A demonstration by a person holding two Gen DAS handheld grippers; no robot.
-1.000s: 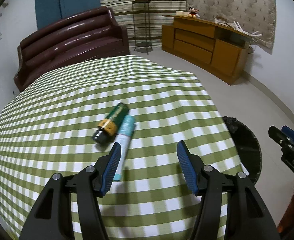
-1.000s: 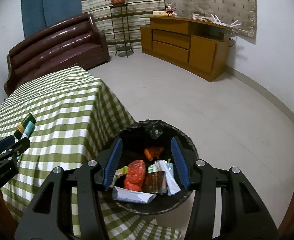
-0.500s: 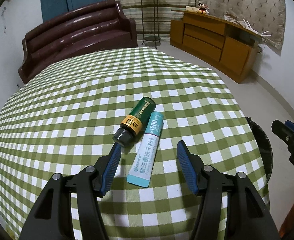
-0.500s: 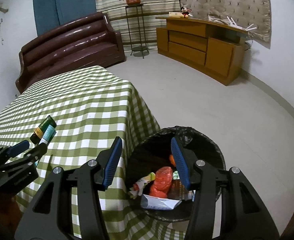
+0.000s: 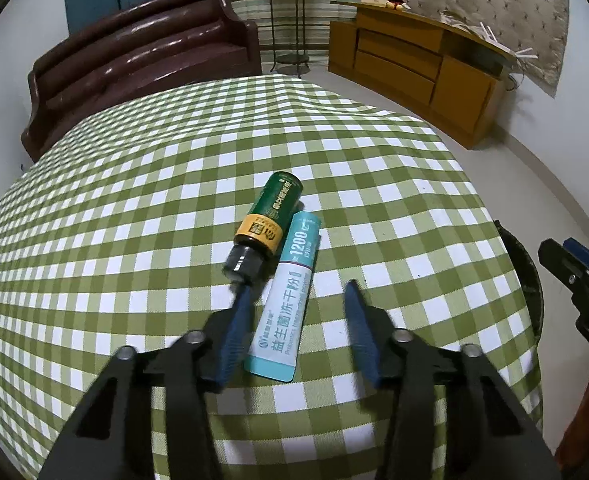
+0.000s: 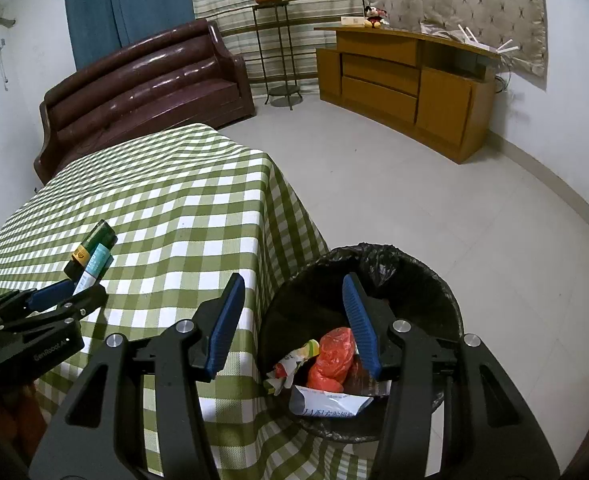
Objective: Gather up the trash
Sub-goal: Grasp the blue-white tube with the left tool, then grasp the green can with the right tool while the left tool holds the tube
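Left gripper (image 5: 294,320) closing, jaws apart astride the flat teal-and-white paper sachet (image 5: 288,300) on the green checked tablecloth (image 5: 134,200), not yet pinching. Probably light, limp, slippery: best pinched mid-length. Just beyond, touching it, a green-and-orange plastic bottle (image 5: 268,226). Right gripper (image 6: 290,320) open, empty, over the black-lined bin (image 6: 434,280).

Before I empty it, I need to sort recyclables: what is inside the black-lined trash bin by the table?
In the trash bin: an orange-red crumpled bag, a white printed pouch and a small colourful wrapper. The right gripper's finger covers part, and anything underneath is hidden.
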